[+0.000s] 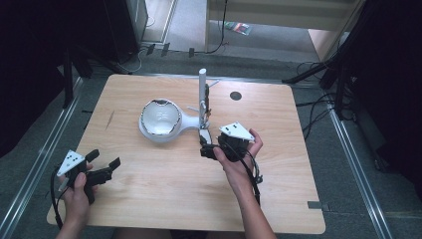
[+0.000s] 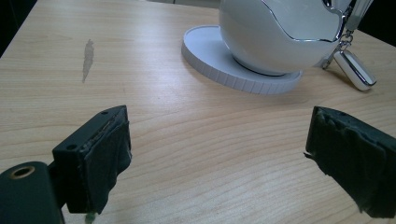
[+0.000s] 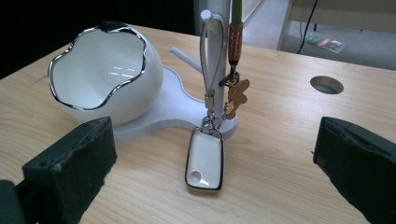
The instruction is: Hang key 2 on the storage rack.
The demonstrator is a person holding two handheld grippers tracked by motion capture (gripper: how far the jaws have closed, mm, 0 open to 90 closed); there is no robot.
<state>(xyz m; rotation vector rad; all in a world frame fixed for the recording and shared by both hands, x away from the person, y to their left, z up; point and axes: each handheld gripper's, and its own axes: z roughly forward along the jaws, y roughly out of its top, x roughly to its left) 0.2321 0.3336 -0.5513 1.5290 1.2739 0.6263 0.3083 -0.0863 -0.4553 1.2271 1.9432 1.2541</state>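
The right gripper [image 3: 205,172], jaws wide, straddles the white rectangular key fob [image 3: 204,158] lying on the wooden table [image 3: 280,154], hung by its strap from the white stand post [image 3: 219,18], seemingly lined up to grasp it

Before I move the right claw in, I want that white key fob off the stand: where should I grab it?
Grip the white key fob across its long, narrow sides, coming straight in from the near side where the right claw sits open. It lies flat on the table, its top end clipped to a grey loop on the post, so it probably needs lifting up off the peg.
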